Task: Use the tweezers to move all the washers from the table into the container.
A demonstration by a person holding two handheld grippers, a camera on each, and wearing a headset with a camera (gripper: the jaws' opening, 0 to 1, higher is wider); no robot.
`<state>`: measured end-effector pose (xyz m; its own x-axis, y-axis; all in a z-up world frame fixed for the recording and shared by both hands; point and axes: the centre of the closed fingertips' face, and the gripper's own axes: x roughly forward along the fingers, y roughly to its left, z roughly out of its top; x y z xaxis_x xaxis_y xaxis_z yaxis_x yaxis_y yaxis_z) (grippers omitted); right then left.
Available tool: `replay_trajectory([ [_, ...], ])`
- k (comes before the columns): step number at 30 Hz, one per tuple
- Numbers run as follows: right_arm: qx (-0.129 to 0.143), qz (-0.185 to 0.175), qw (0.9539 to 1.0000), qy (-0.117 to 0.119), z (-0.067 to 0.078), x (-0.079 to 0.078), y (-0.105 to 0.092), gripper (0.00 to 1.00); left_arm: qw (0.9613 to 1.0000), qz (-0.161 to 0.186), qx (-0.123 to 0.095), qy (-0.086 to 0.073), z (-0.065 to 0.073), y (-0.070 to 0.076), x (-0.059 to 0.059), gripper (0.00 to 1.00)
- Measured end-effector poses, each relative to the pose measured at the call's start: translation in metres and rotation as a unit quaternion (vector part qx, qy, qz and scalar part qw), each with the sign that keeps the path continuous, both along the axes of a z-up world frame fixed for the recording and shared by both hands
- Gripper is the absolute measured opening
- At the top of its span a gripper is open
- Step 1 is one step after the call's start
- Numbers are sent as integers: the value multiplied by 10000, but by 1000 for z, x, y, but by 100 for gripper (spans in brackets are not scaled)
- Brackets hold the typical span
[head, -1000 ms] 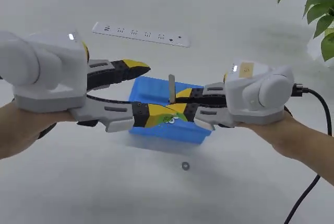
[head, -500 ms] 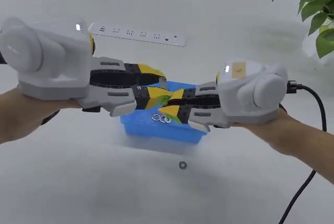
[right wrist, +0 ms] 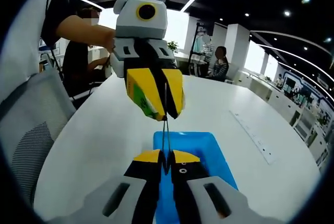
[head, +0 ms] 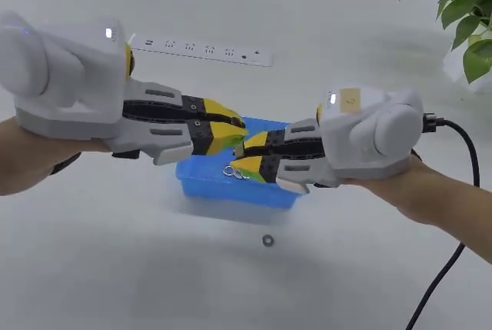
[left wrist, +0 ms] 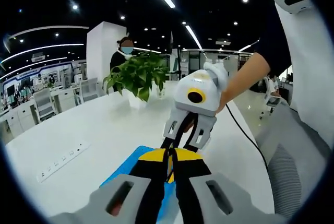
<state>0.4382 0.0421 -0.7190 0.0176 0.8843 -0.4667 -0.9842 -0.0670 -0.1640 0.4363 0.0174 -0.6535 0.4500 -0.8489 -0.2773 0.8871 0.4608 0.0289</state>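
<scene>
Thin metal tweezers point(right wrist: 165, 136) span the short gap between my two grippers, which face each other tip to tip above the blue container point(head: 198, 181). My left gripper point(head: 239, 130) point(left wrist: 170, 162) point(right wrist: 165, 113) comes in from the left and is shut on one end of the tweezers. The right gripper point(head: 236, 160) point(right wrist: 166, 164) point(left wrist: 182, 136) is shut on the other end. A few washers point(head: 234, 172) lie inside the container. One washer point(head: 267, 241) rests on the white table in front of the container.
A white power strip point(head: 201, 50) lies at the back of the table point(head: 115, 268). A green plant point(head: 450, 7) stands at the far right. The right gripper's black cable point(head: 453, 261) trails toward the near right corner. People stand in the room beyond.
The tweezers stood upright over the container a second ago and now run between the two grippers' tips. The left gripper has moved right toward the right gripper.
</scene>
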Motion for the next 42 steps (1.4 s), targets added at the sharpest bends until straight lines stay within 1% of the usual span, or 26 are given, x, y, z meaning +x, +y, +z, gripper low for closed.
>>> replay_trajectory([
  [2, 8, 51, 10000, 1, 1, -2, 1, 7, 9999, -145, 37, 1, 1, -2, -4, 8],
  [3, 2, 72, 10000, -8, 1, -3, 1, 7, 9995, -243, 154, -111, 1, -4, -5, 7],
  [6, -38, 127, 9999, -57, 0, -5, 2, 8, 9988, -385, 270, -164, 0, -7, -7, 7],
  [9, -95, 138, 9998, -129, -1, -5, 2, 8, 9981, -412, 363, -270, -1, -10, -6, 6],
  [10, -103, 129, 9997, -155, -1, -4, 2, 8, 9978, -379, 411, -354, 0, -11, -4, 5],
  [12, -114, 86, 9997, -215, -1, -2, 1, 8, 9974, -311, 451, -465, 2, -11, -1, 5],
  [13, -110, 50, 9996, -249, 0, 0, 1, 9, 9975, -313, 439, -463, 2, -12, -1, 5],
  [15, -125, -7, 9994, -314, 2, 3, 1, 10, 9971, -273, 465, -546, 4, -11, 3, 5],
  [18, -119, -132, 9989, -438, 6, 9, 2, 11, 9968, -220, 462, -612, 8, -11, 7, 5],
  [21, -120, -217, 9986, -474, 10, 12, 3, 12, 9965, -161, 464, -681, 12, -10, 10, 5],
  [24, -95, -304, 9985, -448, 13, 13, 2, 14, 9964, -116, 450, -706, 15, -10, 12, 5],
  [25, -108, -338, 9984, -450, 13, 14, 2, 17, 9968, -129, 413, -665, 16, -10, 12, 5],
  [28, -131, -397, 9981, -448, 15, 13, -1, 22, 9967, -118, 377, -710, 20, -9, 11, 5],
  [30, -121, -398, 9984, -395, 16, 10, -5, 23, 9962, -89, 386, -779, 24, -8, 12, 5],
  [32, -154, -416, 9981, -417, 16, 8, -8, 24, 9961, -46, 382, -800, 27, -6, 13, 5],
  [35, -179, -551, 9975, -407, 18, 8, -16, 28, 9958, 13, 334, -856, 35, -4, 13, 5],
  [36, -171, -596, 9973, -401, 18, 8, -18, 29, 9954, 39, 320, -902, 38, -4, 14, 5],
  [38, -144, -684, 9968, -383, 20, 7, -24, 30, 9953, 61, 271, -925, 43, -3, 13, 5],
  [42, -129, -840, 9957, -361, 22, 5, -35, 33, 9950, 87, 245, -968, 46, -3, 11, 5],
])
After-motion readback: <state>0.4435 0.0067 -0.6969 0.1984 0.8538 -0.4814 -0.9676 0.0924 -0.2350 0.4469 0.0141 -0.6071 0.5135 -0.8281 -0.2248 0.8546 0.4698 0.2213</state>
